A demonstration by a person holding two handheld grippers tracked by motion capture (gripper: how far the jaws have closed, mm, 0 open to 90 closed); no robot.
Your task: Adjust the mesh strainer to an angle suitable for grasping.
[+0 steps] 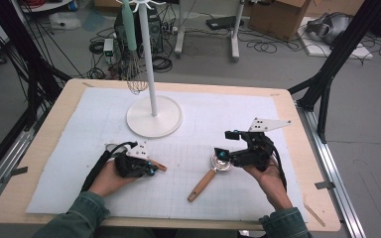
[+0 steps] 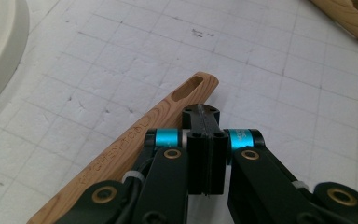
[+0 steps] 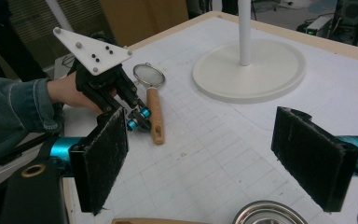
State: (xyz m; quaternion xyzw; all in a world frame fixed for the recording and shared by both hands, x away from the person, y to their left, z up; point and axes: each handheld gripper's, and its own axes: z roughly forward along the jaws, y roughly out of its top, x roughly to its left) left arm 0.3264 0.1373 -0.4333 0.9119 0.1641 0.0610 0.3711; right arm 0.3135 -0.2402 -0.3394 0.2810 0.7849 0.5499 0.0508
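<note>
Beside the white stand's base (image 1: 154, 119), the left gripper (image 2: 204, 114) is sitting clenched and empty against the light, stiff, probably fragile-meshed strainer's wooden handle (image 2: 135, 140), the best hold, while the right gripper (image 3: 214, 154) is gaping wide.

Wood strainer handle (image 2: 135, 144) w/ matt grain; mat (image 1: 228, 119) rough, paper-like

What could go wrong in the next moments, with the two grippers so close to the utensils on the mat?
1. The left gripper is shut with nothing between its pads and lies beside the strainer's wooden handle; a small sideways move may push the strainer away instead of gripping it.
2. The right gripper stands open above the metal cup of the measuring spoon; closing on the round rim may let it slip or tip.
</note>
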